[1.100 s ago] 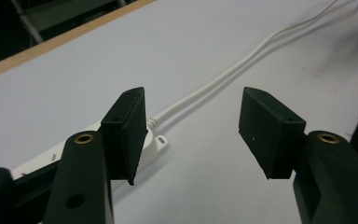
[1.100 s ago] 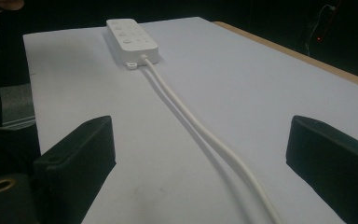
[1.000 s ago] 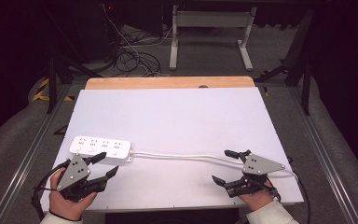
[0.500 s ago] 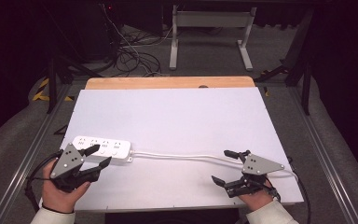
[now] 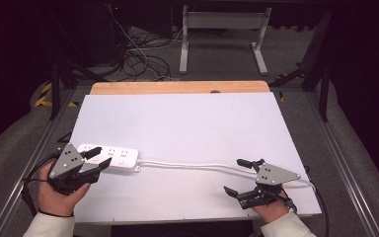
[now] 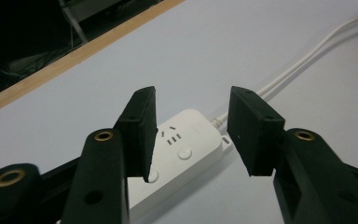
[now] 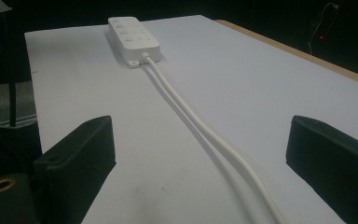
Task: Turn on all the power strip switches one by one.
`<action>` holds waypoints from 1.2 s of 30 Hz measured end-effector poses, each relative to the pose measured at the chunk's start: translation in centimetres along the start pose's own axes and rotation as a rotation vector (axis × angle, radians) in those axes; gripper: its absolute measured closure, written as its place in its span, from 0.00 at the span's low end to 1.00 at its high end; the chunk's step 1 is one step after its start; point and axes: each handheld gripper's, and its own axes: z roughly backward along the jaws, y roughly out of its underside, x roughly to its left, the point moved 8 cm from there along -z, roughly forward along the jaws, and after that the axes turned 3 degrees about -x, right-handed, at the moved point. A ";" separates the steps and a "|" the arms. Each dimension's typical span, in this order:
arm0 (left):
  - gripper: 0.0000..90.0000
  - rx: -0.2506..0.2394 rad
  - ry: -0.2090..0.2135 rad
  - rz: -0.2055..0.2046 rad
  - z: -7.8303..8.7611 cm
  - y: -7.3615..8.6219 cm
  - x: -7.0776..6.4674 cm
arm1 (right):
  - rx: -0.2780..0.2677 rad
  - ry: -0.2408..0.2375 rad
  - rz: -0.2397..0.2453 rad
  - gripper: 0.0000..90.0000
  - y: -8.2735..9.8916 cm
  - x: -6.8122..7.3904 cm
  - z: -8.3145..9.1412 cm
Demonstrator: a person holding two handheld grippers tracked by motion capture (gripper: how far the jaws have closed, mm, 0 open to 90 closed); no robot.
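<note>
A white power strip (image 5: pixel 111 156) lies flat near the left edge of the white table top (image 5: pixel 187 123); it also shows as the power strip (image 6: pixel 184 149) and the power strip (image 7: pixel 133 39). Its white cable (image 5: pixel 192 165) runs rightwards along the table, and the cable (image 7: pixel 200 126) passes between the right jaws. My left gripper (image 5: pixel 98 159) is open and straddles the strip's left part, the left gripper (image 6: pixel 191 135) just above it without holding it. My right gripper (image 5: pixel 238 176) rests open at the front right, the right gripper (image 7: pixel 200 140) wide over the cable.
A wooden strip (image 5: pixel 177 87) borders the table's far edge. Beyond it stand a metal frame leg (image 5: pixel 182 44) and loose dark cables (image 5: pixel 138 59) on the floor. Metal rails (image 5: pixel 29 163) run along both sides of the table.
My left gripper has moved forward and left from the front edge onto the power strip's left end. The right gripper has stayed in place.
</note>
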 end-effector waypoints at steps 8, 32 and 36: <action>0.68 0.034 0.107 0.076 -1.4 0.8 0.7 | 0.002 0.001 -0.003 0.09 0.0 0.0 -0.1; 1.00 0.181 -0.086 0.217 -3.2 7.2 8.0 | 0.007 -0.011 -0.002 0.10 0.1 0.1 -0.2; 1.00 0.215 -0.121 0.215 -3.3 7.9 8.7 | 0.007 -0.013 -0.001 0.10 0.1 0.2 -0.2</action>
